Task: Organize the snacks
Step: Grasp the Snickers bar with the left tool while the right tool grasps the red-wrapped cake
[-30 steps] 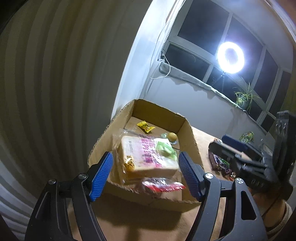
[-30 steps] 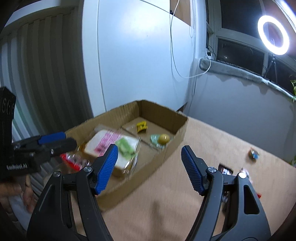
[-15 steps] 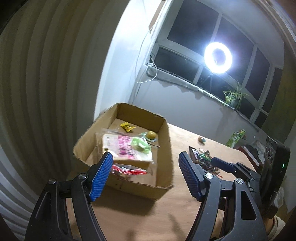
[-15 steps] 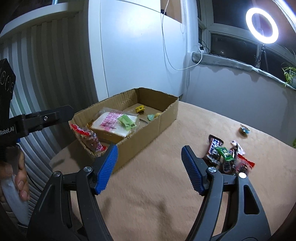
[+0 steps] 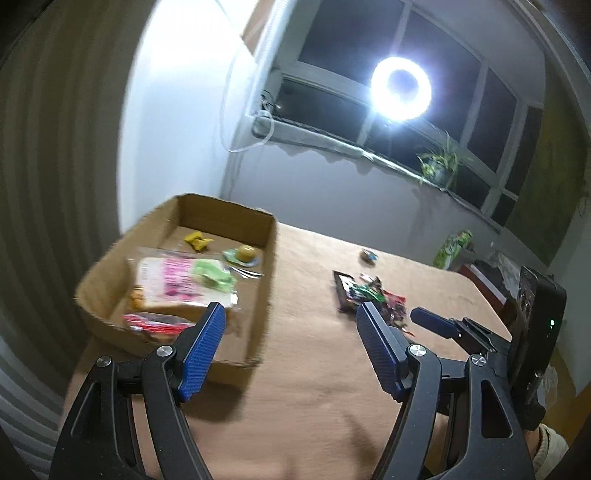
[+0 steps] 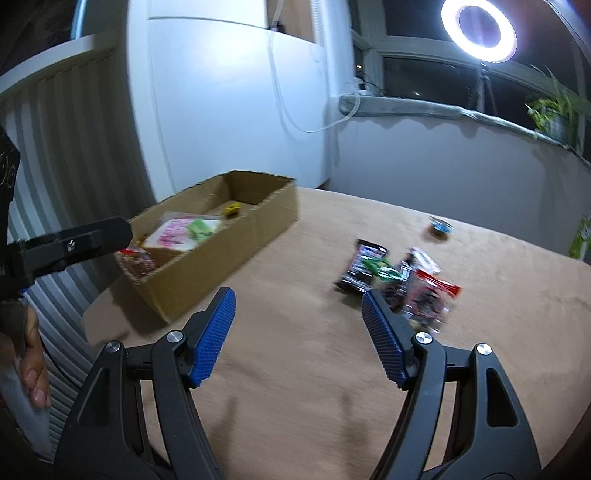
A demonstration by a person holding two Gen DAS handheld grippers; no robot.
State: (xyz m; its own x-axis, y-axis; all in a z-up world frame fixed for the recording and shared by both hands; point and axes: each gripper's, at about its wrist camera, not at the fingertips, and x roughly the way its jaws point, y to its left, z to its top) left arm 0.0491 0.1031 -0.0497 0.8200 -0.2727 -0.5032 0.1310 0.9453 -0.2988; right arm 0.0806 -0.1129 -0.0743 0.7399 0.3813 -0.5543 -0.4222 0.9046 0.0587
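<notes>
A cardboard box (image 5: 266, 266) (image 6: 236, 243) stands at the table's left end. It holds a bread pack with pink print (image 5: 173, 280) (image 6: 177, 232), a red snack pack (image 5: 155, 321), a yellow sweet (image 5: 197, 240) and a round yellow snack (image 5: 246, 254). A pile of loose snack packs (image 5: 369, 295) (image 6: 399, 280) lies on the table to the right of the box. A small blue-wrapped sweet (image 6: 439, 227) lies farther back. My left gripper (image 5: 290, 332) is open and empty above the table by the box's near right corner. My right gripper (image 6: 299, 319) is open and empty, just short of the pile.
The brown table (image 6: 295, 369) ends in a rounded edge at left and right. A green carton (image 5: 452, 247) stands at its far right. A bright ring light (image 6: 478, 29), a window sill with a plant (image 6: 554, 114) and white wall lie behind.
Both grippers have pulled back from the box and swung right toward the snack pile. The bread pack stays in the box.
</notes>
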